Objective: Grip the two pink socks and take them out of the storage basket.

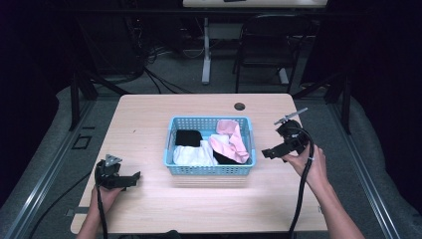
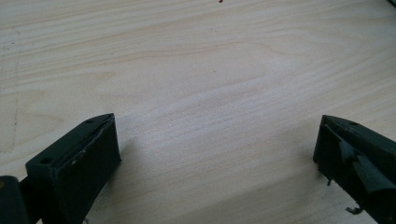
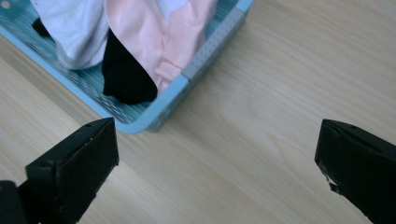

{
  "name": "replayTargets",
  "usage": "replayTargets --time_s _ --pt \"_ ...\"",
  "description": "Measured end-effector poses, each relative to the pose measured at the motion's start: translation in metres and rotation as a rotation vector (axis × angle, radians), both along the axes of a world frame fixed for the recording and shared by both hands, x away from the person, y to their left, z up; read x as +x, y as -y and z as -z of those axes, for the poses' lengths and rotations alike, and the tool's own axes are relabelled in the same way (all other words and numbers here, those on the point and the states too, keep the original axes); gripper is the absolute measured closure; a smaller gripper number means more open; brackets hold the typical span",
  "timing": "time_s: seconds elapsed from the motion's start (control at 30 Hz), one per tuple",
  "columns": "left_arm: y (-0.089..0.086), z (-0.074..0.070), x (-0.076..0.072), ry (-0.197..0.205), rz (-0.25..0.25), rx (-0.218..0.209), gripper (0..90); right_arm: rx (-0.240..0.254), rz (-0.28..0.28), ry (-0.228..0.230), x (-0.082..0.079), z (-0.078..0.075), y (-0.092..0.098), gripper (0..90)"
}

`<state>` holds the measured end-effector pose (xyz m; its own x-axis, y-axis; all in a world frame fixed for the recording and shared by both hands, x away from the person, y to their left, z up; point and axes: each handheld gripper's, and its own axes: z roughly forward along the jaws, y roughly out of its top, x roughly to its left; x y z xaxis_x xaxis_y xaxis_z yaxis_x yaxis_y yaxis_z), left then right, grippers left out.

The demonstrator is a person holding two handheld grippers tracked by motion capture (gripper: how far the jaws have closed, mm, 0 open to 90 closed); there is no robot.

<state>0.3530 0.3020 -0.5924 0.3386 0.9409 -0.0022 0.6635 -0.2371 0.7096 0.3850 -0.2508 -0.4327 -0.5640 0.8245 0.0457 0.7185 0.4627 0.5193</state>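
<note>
In the high view, a light-blue plastic basket [image 1: 209, 167] sits at the middle of the pale wooden tabletop [image 1: 149, 114]. It holds a pink cloth [image 1: 230, 141] draped along its right side, a white cloth [image 1: 193, 154] at its near left, and a black cloth [image 1: 188, 137] at its far left. The right tongs [image 1: 267, 153] hover just beside the basket's right wall, at about 3 o'clock from the basket, held in the person's right hand [image 1: 311, 164] and pointing toward the basket. The left tongs [image 1: 133, 178] lie at about 8 o'clock from the basket, well apart from it, low over the tabletop, with the left hand [image 1: 105, 195] behind them.

In the left gripper view, the left tongs [image 2: 217, 154] stand wide open with nothing between the jaws, and bare wood grain of the tabletop [image 2: 201, 70] lies under them.

In the right gripper view, the right tongs [image 3: 217, 154] are likewise spread wide and hold nothing. The basket's corner [image 3: 154, 116] lies at about 11 o'clock from the gap, near the left jaw but apart from it. The basket wall is perforated with small holes. The pink cloth [image 3: 154, 37] hangs over the rim there, with a black cloth [image 3: 123, 70] below it and the white cloth [image 3: 74, 28] farther left.
</note>
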Motion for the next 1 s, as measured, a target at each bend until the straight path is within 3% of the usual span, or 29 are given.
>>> replayTargets --time_s 0.57,1.0 --pt "0.000 0.000 0.000 0.000 -0.001 0.000 0.4 0.029 -0.071 0.016 0.031 -0.028 -0.042 0.0" --pt "0.000 0.000 0.000 0.000 0.000 0.000 0.4 0.048 -0.124 -0.010 0.052 -0.022 -0.070 0.0"
